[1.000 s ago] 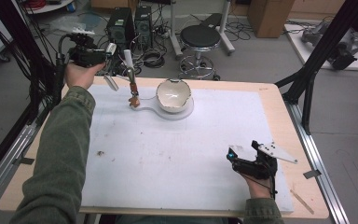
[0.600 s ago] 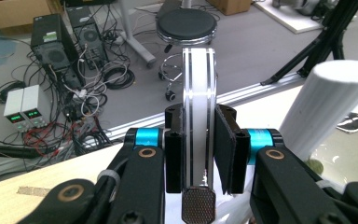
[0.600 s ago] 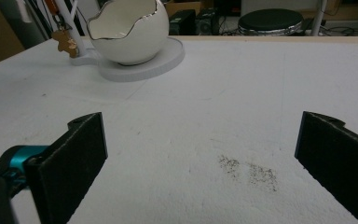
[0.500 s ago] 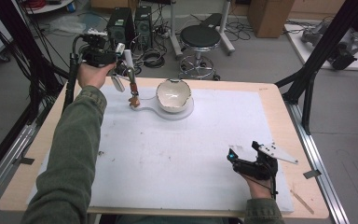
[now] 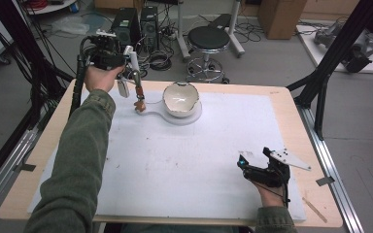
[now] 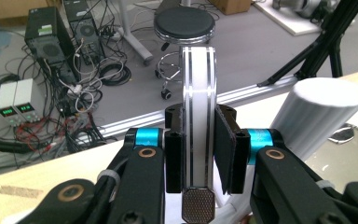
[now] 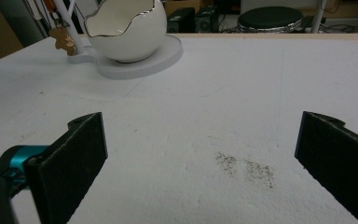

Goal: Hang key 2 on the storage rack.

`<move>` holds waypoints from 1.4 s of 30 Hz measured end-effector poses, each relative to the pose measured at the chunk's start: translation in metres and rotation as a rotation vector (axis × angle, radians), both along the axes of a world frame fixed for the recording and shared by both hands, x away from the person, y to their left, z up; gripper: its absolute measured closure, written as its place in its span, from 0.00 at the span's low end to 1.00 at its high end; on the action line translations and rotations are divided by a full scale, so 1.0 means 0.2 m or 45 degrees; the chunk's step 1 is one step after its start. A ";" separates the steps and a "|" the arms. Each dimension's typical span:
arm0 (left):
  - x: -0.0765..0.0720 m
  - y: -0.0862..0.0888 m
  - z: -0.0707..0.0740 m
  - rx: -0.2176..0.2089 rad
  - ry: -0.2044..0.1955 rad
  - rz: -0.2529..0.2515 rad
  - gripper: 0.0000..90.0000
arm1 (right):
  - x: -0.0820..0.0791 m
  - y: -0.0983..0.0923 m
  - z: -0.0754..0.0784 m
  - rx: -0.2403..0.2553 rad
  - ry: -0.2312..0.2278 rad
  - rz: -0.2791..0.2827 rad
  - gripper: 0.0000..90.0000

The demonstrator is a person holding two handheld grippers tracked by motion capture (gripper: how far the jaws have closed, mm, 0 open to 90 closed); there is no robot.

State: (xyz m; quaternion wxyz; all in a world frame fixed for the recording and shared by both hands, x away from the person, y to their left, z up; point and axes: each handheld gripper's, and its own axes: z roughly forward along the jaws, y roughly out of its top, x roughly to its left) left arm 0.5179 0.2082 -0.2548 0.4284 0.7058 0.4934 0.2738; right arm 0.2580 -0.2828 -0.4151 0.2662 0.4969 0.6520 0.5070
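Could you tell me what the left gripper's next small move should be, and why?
Probably carry the white flat piece toward the egg-shaped bowl: the left gripper is clamped on it above the table's far edge, while the right gripper rests open.

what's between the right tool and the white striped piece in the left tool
Bare white mat, then the egg-shaped bowl on its round base sits roughly on that line. The striped piece, in the shut left tool, lies beyond it, so the open right tool would likely have to skirt the bowl.
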 end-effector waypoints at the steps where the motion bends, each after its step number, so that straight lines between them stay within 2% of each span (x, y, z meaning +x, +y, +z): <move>1: 0.00 0.00 0.00 -0.019 0.001 0.006 0.83 | 0.00 0.00 0.00 0.004 0.006 -0.001 0.01; 4: -0.01 0.01 -0.02 -0.061 0.007 0.027 0.83 | 0.00 0.00 0.00 0.001 0.004 0.001 0.01; 8: -0.03 0.00 -0.05 -0.088 -0.006 0.048 0.83 | 0.00 0.00 0.00 0.000 0.003 0.002 0.01; 11: -0.02 0.01 -0.08 -0.104 0.016 0.039 0.83 | 0.00 0.00 0.00 0.001 0.005 0.002 0.01; 20: -0.03 0.02 -0.07 -0.097 0.024 0.014 0.81 | 0.00 0.00 0.00 0.004 0.010 0.002 0.01; 24: -0.04 0.03 -0.07 -0.095 0.026 0.038 0.71 | 0.00 0.00 0.00 0.004 0.008 0.005 0.01; 27: -0.05 0.04 -0.06 -0.066 0.016 0.075 0.66 | 0.00 0.00 0.00 0.003 0.009 0.005 0.01; 30: -0.05 0.06 -0.05 -0.067 0.028 0.065 0.57 | 0.00 0.00 0.00 0.004 0.010 0.003 0.01; 34: -0.09 0.08 -0.06 -0.057 -0.004 0.085 0.44 | 0.00 -0.01 0.00 0.009 0.009 0.003 0.01; 36: -0.09 0.09 -0.08 -0.046 0.011 0.091 0.38 | 0.00 -0.01 0.00 0.012 0.011 -0.001 0.01; 40: -0.09 0.12 -0.12 -0.038 0.080 0.073 0.25 | 0.00 0.00 0.00 0.016 0.012 -0.002 0.01; 42: -0.10 0.13 -0.13 -0.036 0.087 0.062 0.20 | 0.00 0.00 0.00 0.014 0.012 -0.002 0.01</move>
